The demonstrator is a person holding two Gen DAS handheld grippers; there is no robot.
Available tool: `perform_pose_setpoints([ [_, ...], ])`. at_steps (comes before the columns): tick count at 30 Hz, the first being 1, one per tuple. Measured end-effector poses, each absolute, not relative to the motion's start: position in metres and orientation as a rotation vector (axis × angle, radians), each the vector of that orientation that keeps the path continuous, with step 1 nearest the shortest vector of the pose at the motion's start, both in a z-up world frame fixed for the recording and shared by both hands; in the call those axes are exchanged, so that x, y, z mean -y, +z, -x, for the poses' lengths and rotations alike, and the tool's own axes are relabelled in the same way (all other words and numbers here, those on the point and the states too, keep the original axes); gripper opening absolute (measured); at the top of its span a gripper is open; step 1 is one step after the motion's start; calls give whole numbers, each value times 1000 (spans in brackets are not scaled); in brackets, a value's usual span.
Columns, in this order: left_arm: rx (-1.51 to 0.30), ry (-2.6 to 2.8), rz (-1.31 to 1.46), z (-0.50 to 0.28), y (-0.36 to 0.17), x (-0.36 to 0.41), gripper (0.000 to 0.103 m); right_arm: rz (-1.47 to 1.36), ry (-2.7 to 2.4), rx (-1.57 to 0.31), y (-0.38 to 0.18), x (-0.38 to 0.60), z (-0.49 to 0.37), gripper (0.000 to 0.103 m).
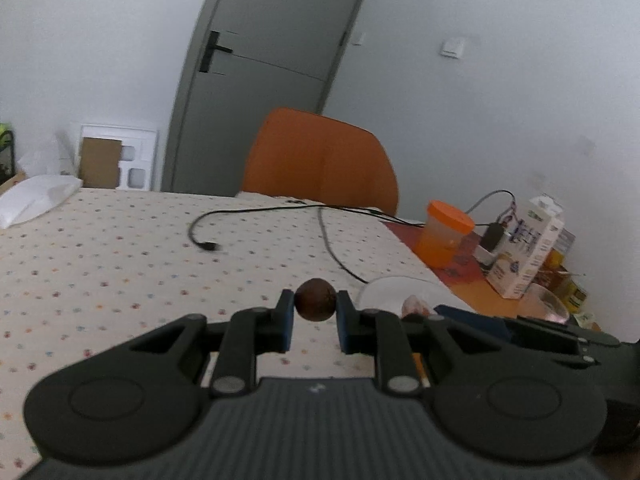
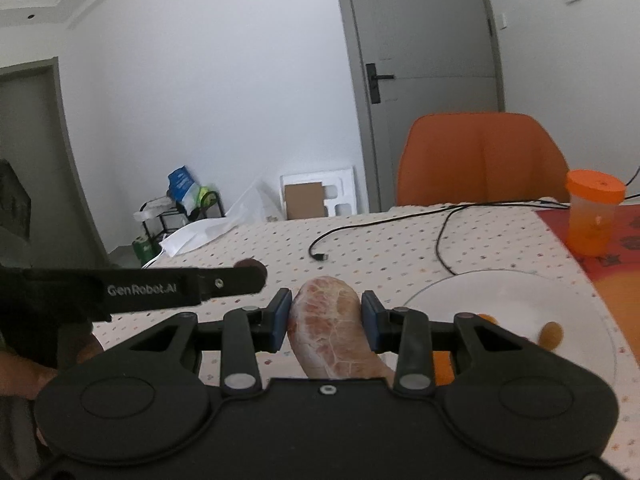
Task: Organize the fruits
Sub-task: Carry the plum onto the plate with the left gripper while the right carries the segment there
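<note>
Blue pads of the left gripper (image 1: 315, 312) pinch a small dark brown round fruit (image 1: 315, 299) at their very tips, jaws drawn narrow, above the dotted tablecloth (image 1: 120, 264). The right gripper (image 2: 326, 316) clamps a peeled orange citrus segment (image 2: 334, 332) between its pads; the segment runs back toward the gripper body. In the right wrist view the left gripper crosses just to the left, a hand (image 2: 24, 372) at the frame's edge beneath it. Just right of both lies a white plate (image 2: 500, 296) with small orange pieces, near the cloth's right edge. Beyond, open cloth stretches away, crossed by a black cable (image 1: 248, 212). An orange-lidded cup (image 1: 442, 236) and a carton (image 1: 528, 244) stand right; an orange chair (image 1: 320, 160) is at the far edge.
</note>
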State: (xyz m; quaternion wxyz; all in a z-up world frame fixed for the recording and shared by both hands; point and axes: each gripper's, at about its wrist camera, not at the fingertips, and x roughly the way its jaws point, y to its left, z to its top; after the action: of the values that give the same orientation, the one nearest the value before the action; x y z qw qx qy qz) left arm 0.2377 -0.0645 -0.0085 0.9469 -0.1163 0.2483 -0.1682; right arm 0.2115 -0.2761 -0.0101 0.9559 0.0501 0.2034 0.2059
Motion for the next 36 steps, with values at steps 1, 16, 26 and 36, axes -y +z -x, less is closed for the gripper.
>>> perform_pose_setpoints([
  [1,-507,-353,235,-239,-9,70,20,-104,411,-409,-10,280,-211,36],
  [16,-523,-471,214,-252,-14,136,20,-134,331,-390,-16,335,-203,36],
  [26,-566,-504,212,-263,-31,163,20,-172,256,-410,-32,374,-205,36],
  [36,-588,-527,204,-269,-39,182,20,-191,227,-412,-40,394,-203,36],
])
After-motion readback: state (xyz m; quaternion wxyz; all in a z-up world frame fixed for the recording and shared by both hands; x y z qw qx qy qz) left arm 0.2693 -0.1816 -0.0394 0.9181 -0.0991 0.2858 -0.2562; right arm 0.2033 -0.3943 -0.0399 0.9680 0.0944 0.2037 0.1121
